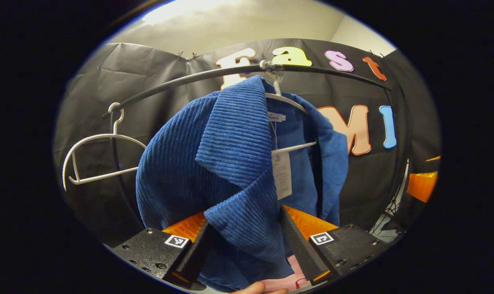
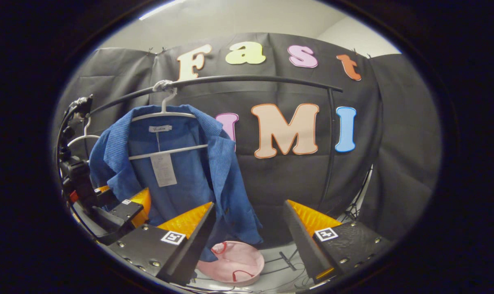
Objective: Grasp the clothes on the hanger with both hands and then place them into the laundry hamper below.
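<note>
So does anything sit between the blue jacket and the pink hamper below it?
Nothing visible does: the blue jacket hangs from its white hanger directly over the open pink hamper.

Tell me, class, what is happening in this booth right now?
A person holding a gripper in each hand is taking a blue jacket off a white hanger on a black rail. The left gripper is open, with the jacket's front edge hanging between its fingers. The right gripper is open and back from the jacket, with nothing between its fingers. A pink hamper waits on the floor below. A spare hanger hangs alongside.
</note>
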A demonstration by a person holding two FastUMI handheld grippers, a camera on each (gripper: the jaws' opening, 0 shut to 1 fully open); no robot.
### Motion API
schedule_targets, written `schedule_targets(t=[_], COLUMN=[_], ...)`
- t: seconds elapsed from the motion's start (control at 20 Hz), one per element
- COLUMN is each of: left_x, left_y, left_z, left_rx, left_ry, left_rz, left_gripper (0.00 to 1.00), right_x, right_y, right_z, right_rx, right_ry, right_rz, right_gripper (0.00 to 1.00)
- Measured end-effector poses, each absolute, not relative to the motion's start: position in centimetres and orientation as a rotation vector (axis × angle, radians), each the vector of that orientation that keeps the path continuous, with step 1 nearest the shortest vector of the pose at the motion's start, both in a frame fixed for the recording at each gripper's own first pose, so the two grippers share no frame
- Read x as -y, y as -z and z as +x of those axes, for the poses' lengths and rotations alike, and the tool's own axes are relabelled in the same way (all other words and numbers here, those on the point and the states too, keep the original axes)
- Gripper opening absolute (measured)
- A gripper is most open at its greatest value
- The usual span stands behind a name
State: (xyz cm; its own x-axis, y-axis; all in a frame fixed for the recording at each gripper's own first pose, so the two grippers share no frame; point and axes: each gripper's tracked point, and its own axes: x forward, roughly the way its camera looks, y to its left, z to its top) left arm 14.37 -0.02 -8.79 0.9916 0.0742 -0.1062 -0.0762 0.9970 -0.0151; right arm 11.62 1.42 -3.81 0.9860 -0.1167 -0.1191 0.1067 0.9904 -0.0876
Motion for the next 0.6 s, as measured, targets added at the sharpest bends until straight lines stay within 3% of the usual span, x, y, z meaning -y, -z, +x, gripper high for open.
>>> schedule_targets(t=[0.1,0.15,0.25,0.35,0.4,0.45,0.6], left_x=[-0.4,-0.6,-1.3,-1.5,-1.6,-1.6,-1.3], left_y=[8.8,8.8,8.6,8.4,8.2,8.1,8.0], left_z=[15.2,15.6,15.8,16.0,16.1,16.1,15.9], left_rx=[-0.110,-0.103,-0.087,-0.073,-0.070,-0.074,-0.096], left_ry=[-0.069,-0.061,-0.057,-0.042,-0.027,-0.012,0.053], left_rz=[-0.008,-0.011,-0.023,-0.015,-0.016,-0.022,-0.053], left_gripper=[0.89,0.82,0.64,0.63,0.61,0.58,0.44], right_x=[-2.4,-2.9,-3.4,-3.9,-4.0,-4.2,-5.0], right_y=[3.8,4.1,3.8,3.8,3.8,3.9,3.6], right_z=[13.8,15.1,17.6,20.1,21.3,22.2,24.3], right_rx=[-0.128,-0.132,-0.130,-0.131,-0.132,-0.134,-0.130], right_ry=[0.079,0.063,0.043,0.035,0.035,0.031,0.017], right_rz=[-0.072,-0.065,-0.049,-0.036,-0.035,-0.035,-0.030], right_gripper=[0.99,0.94,0.99,0.94,0.99,0.94,0.94])
